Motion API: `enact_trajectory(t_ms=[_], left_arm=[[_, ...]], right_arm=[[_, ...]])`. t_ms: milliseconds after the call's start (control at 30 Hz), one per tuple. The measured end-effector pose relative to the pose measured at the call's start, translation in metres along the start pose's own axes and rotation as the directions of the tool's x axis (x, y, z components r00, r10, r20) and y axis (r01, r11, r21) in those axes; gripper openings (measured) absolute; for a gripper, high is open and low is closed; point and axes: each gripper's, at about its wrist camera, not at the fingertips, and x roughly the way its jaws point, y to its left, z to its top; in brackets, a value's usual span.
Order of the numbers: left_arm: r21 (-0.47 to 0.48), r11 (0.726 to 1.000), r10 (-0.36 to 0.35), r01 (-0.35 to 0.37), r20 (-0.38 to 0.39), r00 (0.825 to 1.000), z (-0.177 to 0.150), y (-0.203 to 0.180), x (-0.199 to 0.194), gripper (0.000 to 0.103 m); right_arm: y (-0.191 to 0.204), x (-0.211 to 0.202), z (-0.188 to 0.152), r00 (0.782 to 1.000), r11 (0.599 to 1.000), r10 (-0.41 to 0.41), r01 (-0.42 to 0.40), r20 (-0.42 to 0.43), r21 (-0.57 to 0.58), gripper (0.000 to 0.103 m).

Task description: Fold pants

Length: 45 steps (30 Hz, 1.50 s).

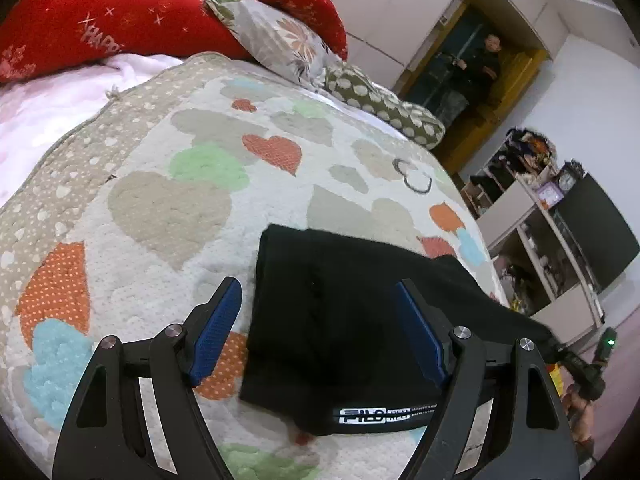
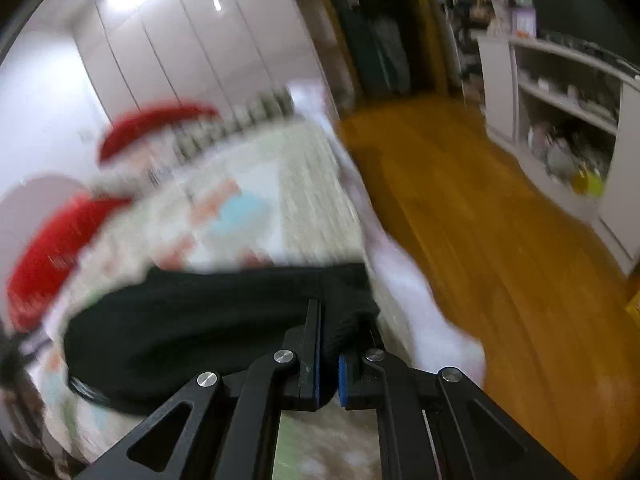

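Observation:
The black pants (image 1: 348, 344) lie folded into a compact rectangle on the heart-patterned quilt (image 1: 160, 208), with a white-lettered waistband label at the near edge. My left gripper (image 1: 318, 286) hovers over them, open, its blue pads (image 1: 216, 332) wide apart and empty; the left finger is over the quilt, the right one over the pants. In the blurred right wrist view, my right gripper (image 2: 340, 320) is shut on a bunched ribbed edge of the pants (image 2: 200, 320), at the bed's right side.
Red pillows (image 1: 100, 24), a floral pillow (image 1: 280, 36) and a spotted pillow (image 1: 384, 108) lie at the bed's head. Two small rings (image 1: 412, 176) rest on the quilt. A person (image 1: 480, 68) stands in the doorway. White shelves (image 2: 560, 92) and wooden floor (image 2: 460, 220) lie right of the bed.

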Motion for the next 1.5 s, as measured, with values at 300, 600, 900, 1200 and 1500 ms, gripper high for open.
enact_trajectory(t_ms=[300,600,900,1200,1500], left_arm=[[0.151,0.988,0.031,-0.035,0.030,0.999,-0.004,-0.031,-0.006,0.079],[0.294,0.955,0.064,-0.032,-0.099,0.993,-0.034,-0.060,0.032,0.079],[0.319,0.947,0.089,-0.027,-0.183,0.979,-0.060,-0.051,0.044,0.079],[0.319,0.947,0.098,-0.034,-0.186,0.978,-0.059,-0.052,0.049,0.079],[0.302,0.953,0.084,-0.021,-0.196,0.977,-0.056,-0.051,0.050,0.079]], right_arm=[[-0.033,-0.033,-0.002,0.994,0.992,-0.096,0.092,0.051,0.091,0.044],[0.050,0.003,0.036,0.990,0.989,0.127,-0.122,0.062,-0.083,0.044],[0.077,0.033,-0.023,0.946,0.948,0.222,-0.266,-0.237,-0.175,0.045],[0.070,0.017,0.031,0.979,0.947,0.193,-0.203,-0.066,-0.248,0.044],[0.098,0.088,0.016,0.972,0.842,0.022,-0.143,-0.232,-0.520,0.021]])
